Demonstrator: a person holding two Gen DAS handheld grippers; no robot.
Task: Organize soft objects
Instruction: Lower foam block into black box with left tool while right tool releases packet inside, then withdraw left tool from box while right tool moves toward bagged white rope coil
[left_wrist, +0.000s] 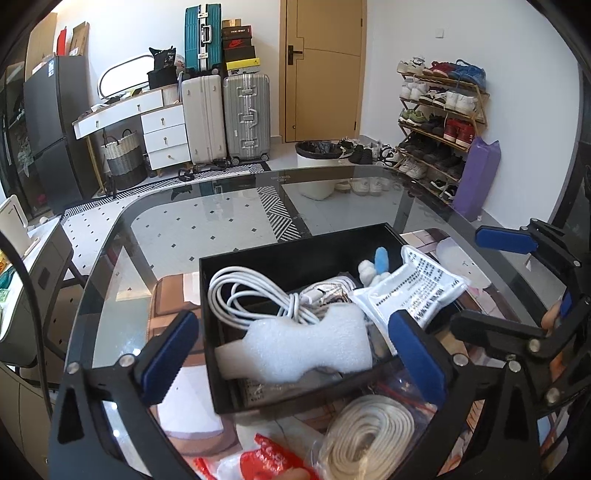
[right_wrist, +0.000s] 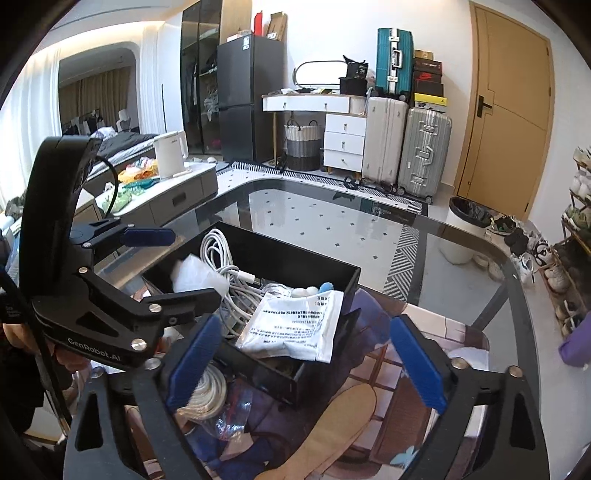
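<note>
- Left wrist view: your left gripper (left_wrist: 291, 354) stands with its jaws wide apart and nothing clamped; they straddle the near end of the black box (left_wrist: 280, 258) on the glass table (left_wrist: 177, 229).
- A white foam piece (left_wrist: 306, 347) lies in the box at its near edge, a coiled white cable (left_wrist: 251, 295) behind it, and a white printed packet (left_wrist: 413, 288) leans over the box's right edge.
- A blue and white fluffy thing (left_wrist: 375, 267) is half hidden behind the packet.
- A rope coil in a clear bag (left_wrist: 369, 432) and a red and white bag (left_wrist: 266, 461) are cut off at the table's near edge.
- Right wrist view: your right gripper (right_wrist: 306, 362) is also spread, empty, just short of the packet (right_wrist: 295, 328).
- A tan insole (right_wrist: 332, 428) lies on the mat, partly cut off.
</note>
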